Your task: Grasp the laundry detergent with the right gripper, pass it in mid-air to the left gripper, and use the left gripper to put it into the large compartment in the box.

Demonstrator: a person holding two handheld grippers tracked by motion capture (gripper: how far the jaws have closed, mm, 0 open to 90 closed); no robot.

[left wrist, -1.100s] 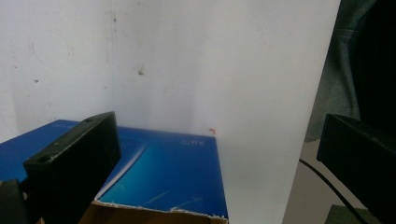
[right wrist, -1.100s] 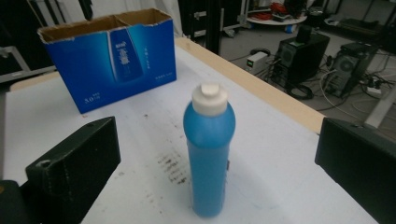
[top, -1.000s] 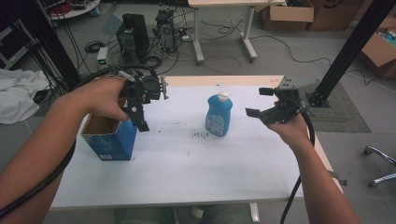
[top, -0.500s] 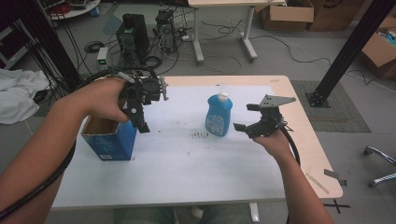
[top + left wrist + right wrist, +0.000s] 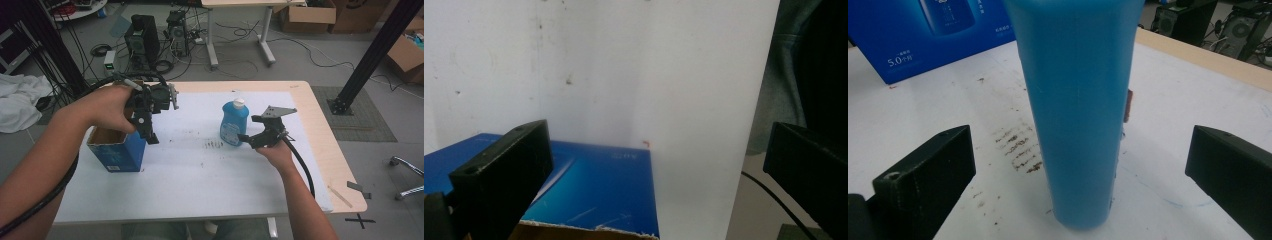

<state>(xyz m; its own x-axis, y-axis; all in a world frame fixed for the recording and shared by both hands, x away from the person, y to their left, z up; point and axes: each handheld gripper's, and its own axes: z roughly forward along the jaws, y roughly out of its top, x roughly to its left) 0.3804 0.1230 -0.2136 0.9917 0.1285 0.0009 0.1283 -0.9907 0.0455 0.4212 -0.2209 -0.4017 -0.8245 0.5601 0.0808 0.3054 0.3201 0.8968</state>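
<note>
Standing upright on the white table (image 5: 200, 180), the blue bottle (image 5: 233, 121) is between the wide jaws of the right gripper (image 5: 252, 129), not touched; its cap is cut off in the right gripper view. The left gripper (image 5: 150, 134), jaws wide and empty, hangs over the open blue box (image 5: 117, 150), whose inside is hard to see.

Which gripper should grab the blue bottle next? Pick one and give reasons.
Right. The right gripper is open beside the blue bottle, which stands between its jaws in its own view. The left gripper is open over the blue box, farther away.
</note>
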